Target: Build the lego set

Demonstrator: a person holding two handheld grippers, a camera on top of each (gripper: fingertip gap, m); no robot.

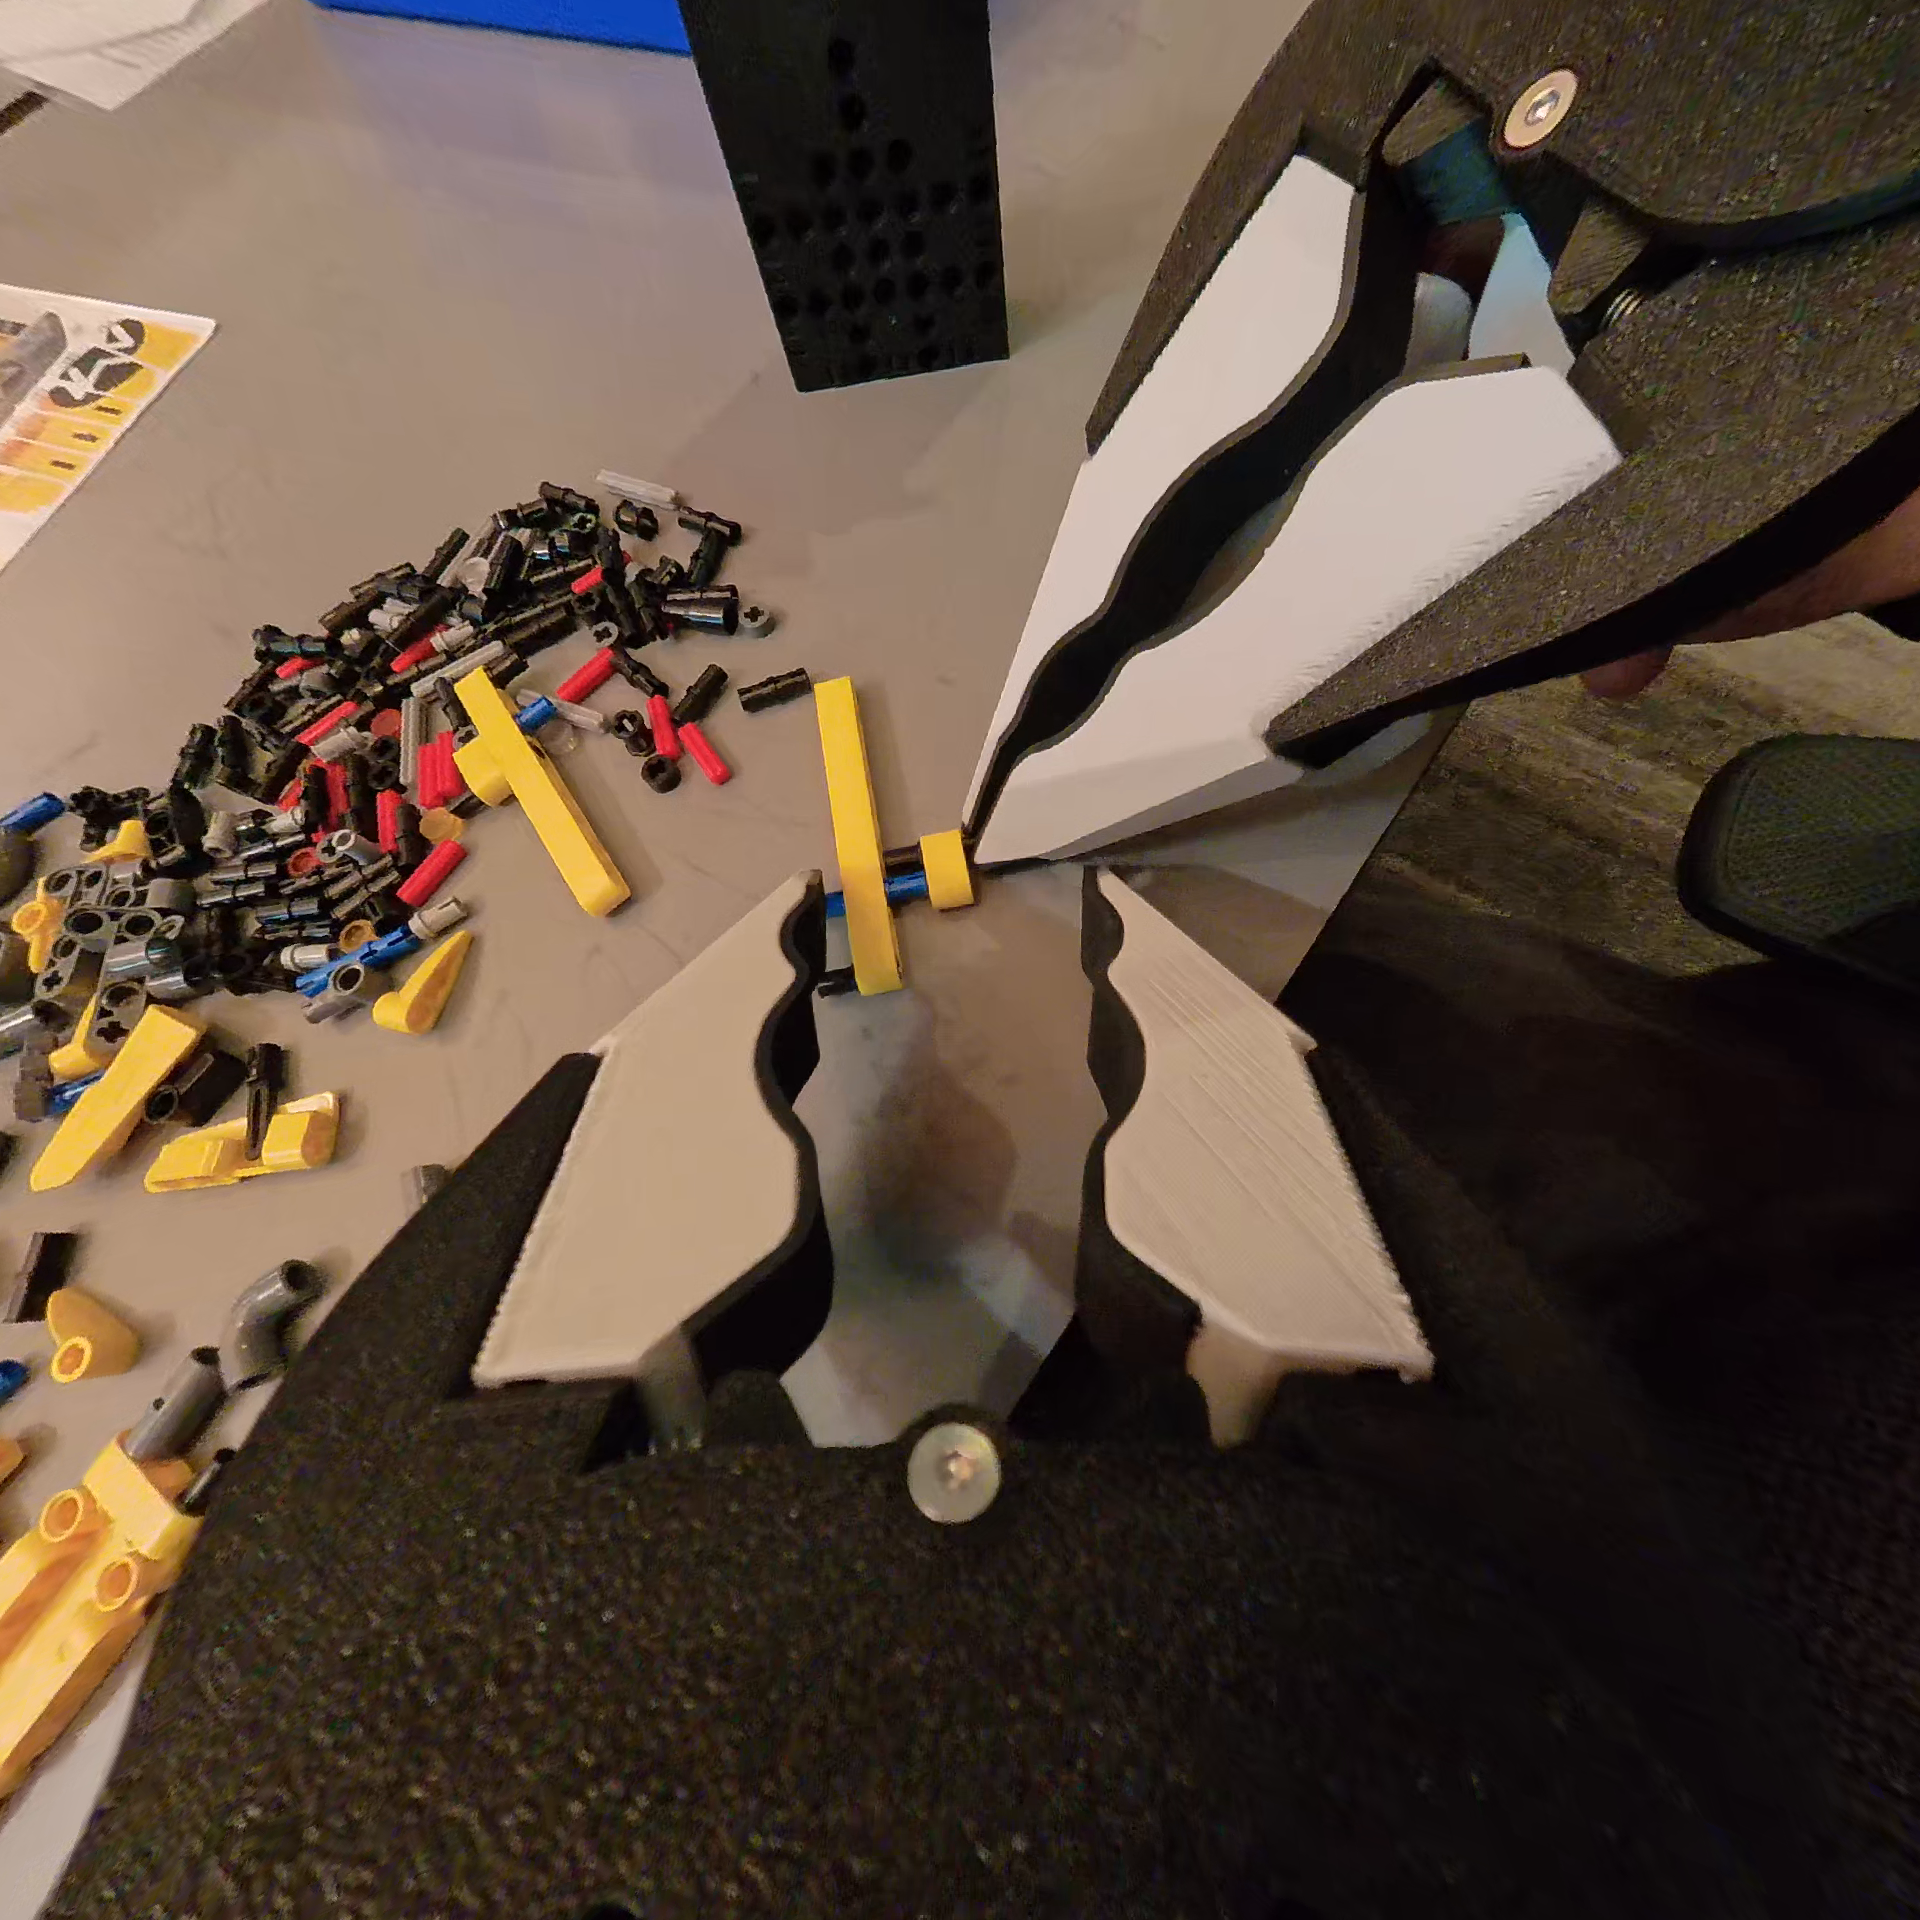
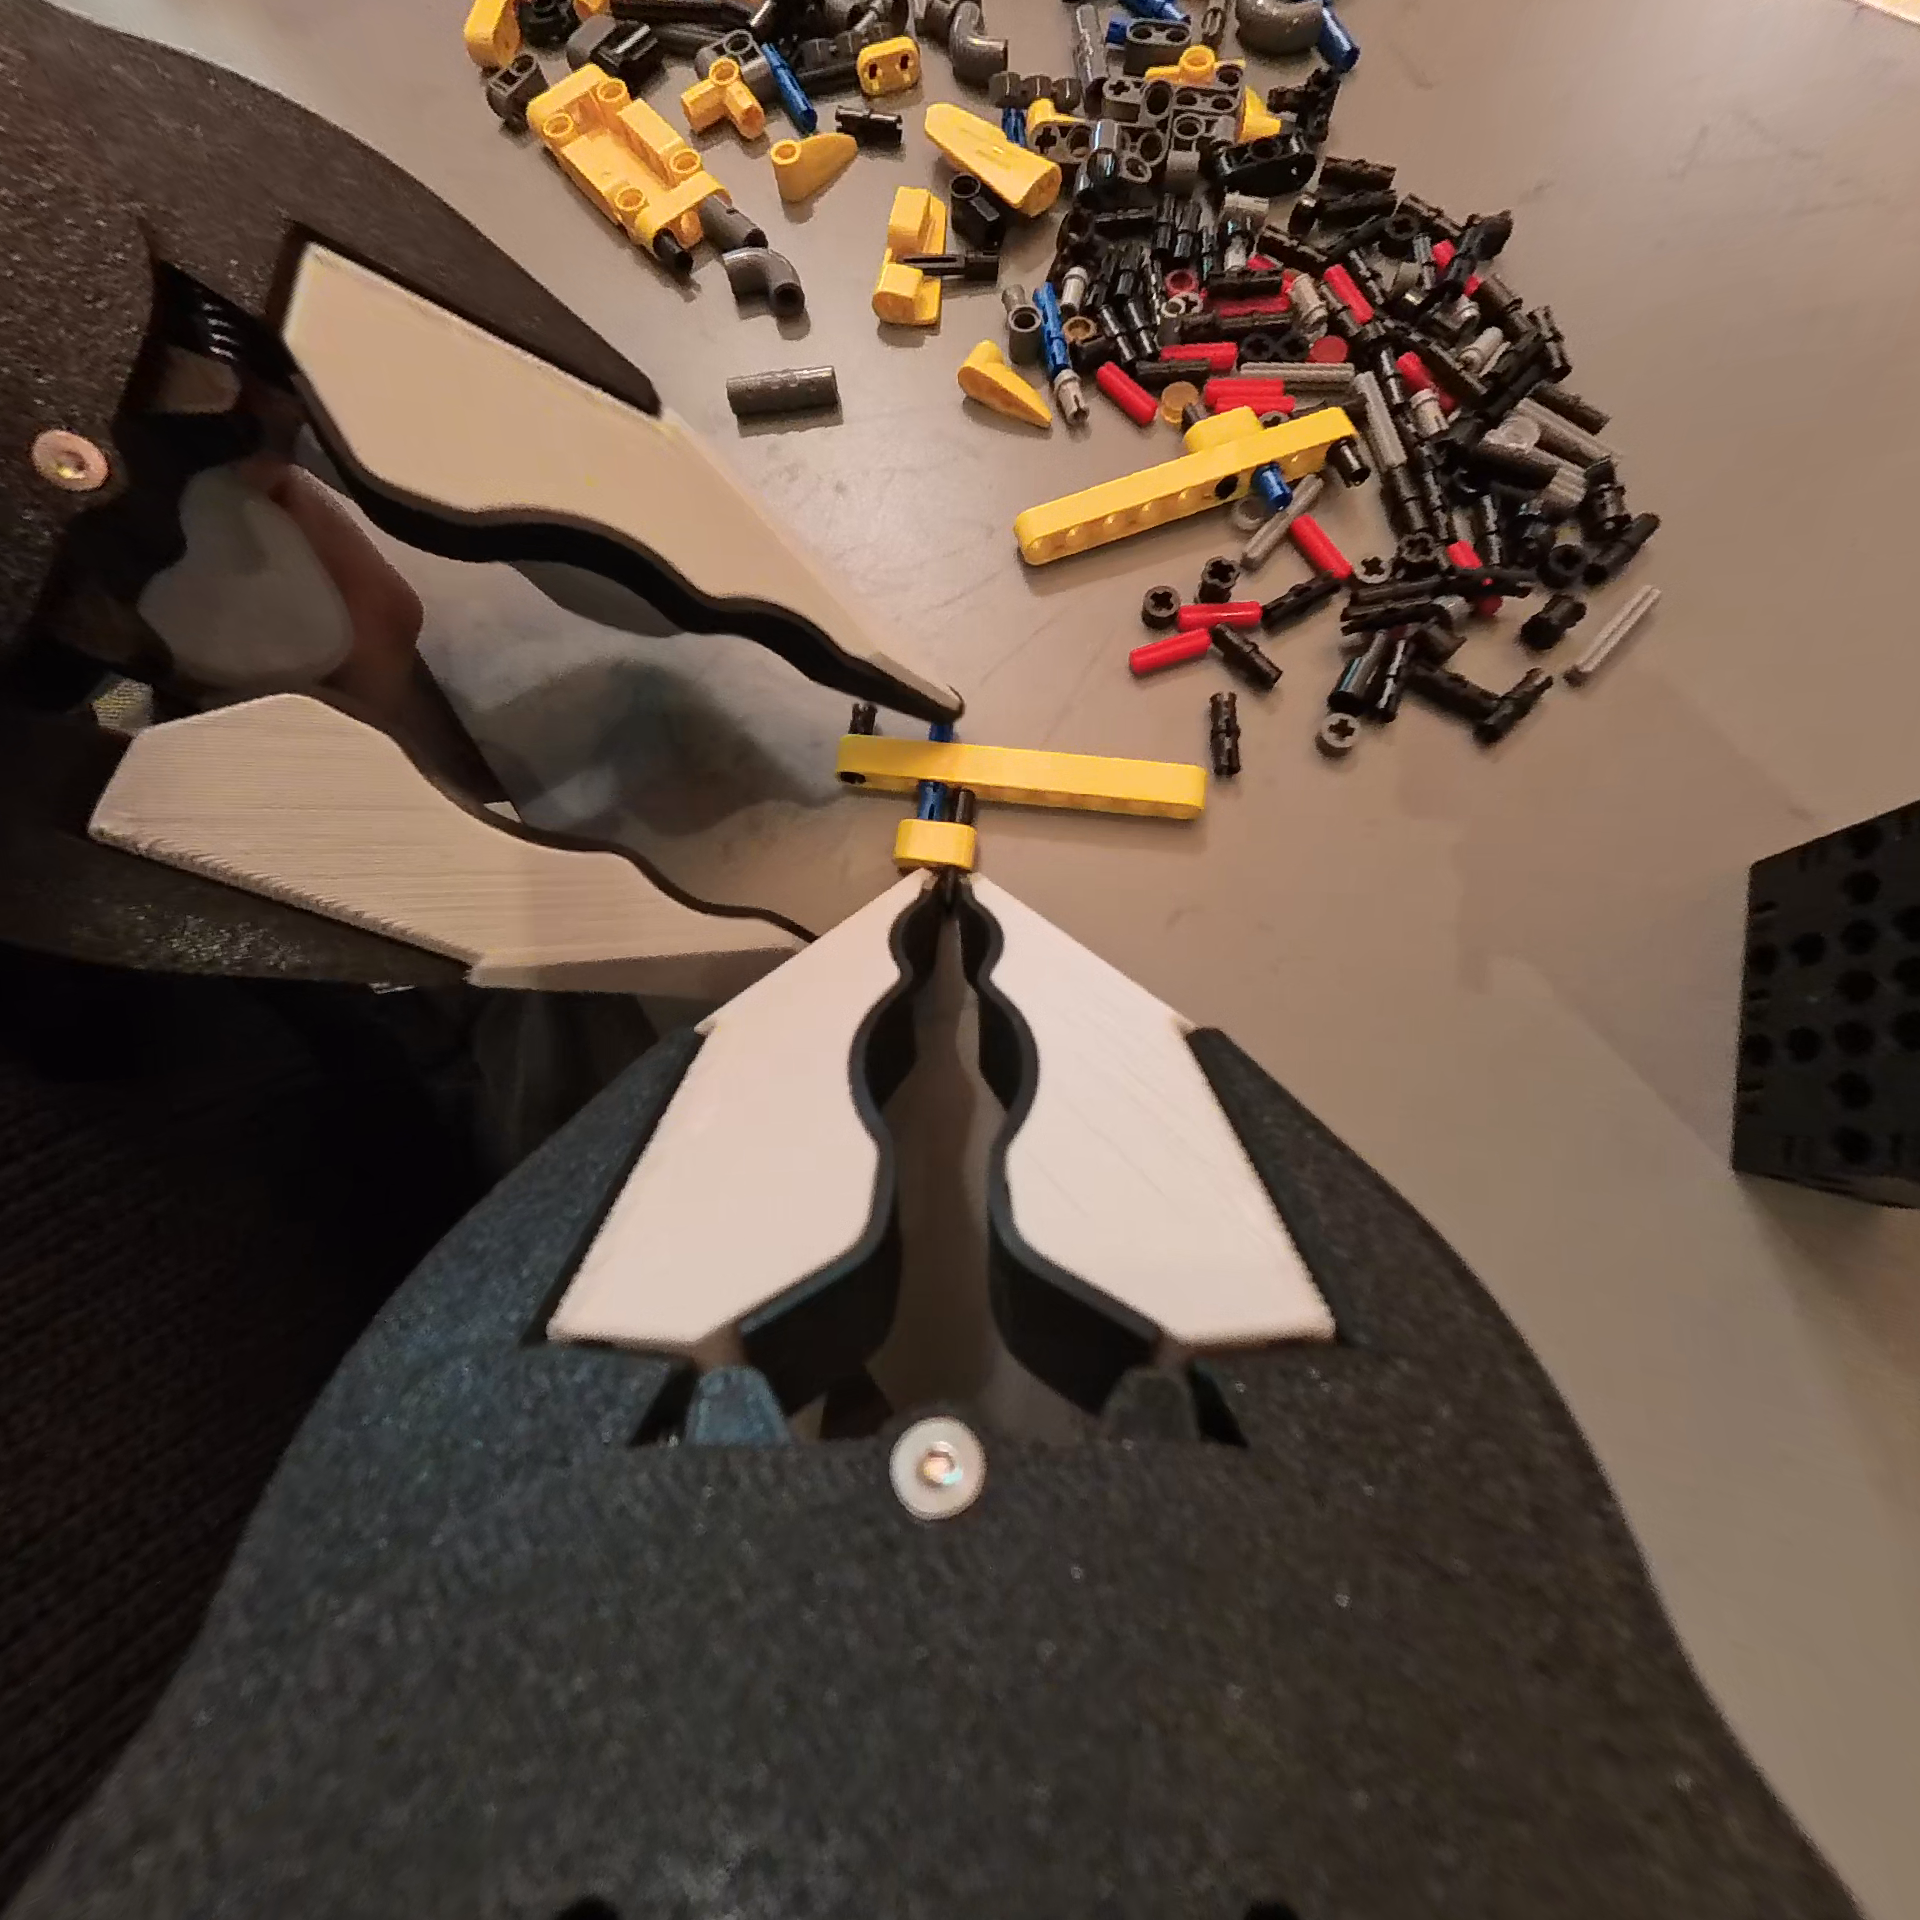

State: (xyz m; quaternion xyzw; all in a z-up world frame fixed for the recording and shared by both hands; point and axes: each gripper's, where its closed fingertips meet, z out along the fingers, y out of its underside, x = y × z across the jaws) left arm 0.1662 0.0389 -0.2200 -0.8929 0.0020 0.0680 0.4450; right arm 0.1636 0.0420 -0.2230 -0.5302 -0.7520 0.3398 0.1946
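Note:
A small assembly is held just above the grey table [image 1: 468,312]: a long yellow beam [image 1: 857,831] [image 2: 1039,779] joined by a blue pin [image 1: 906,885] and a black pin to a short yellow piece [image 1: 948,871] [image 2: 935,844]. My right gripper [image 2: 943,885] is shut on the black pin end beside the short yellow piece; it enters the left wrist view from the upper right [image 1: 977,847]. My left gripper [image 1: 951,883] is open around the assembly, its left fingertip [image 1: 805,888] touching the beam's far side. In the right wrist view it comes in from the left [image 2: 873,821].
A pile of small black, red, grey, blue and yellow parts [image 1: 436,727] [image 2: 1351,364] lies beyond the grippers, with a second yellow beam [image 1: 540,790] [image 2: 1174,488]. A black perforated block [image 1: 862,187] [image 2: 1829,1018] stands nearby. A printed sheet [image 1: 73,395] lies far left. A dark chair [image 1: 1808,831] stands past the table edge. My left and right fingertips are right by each other.

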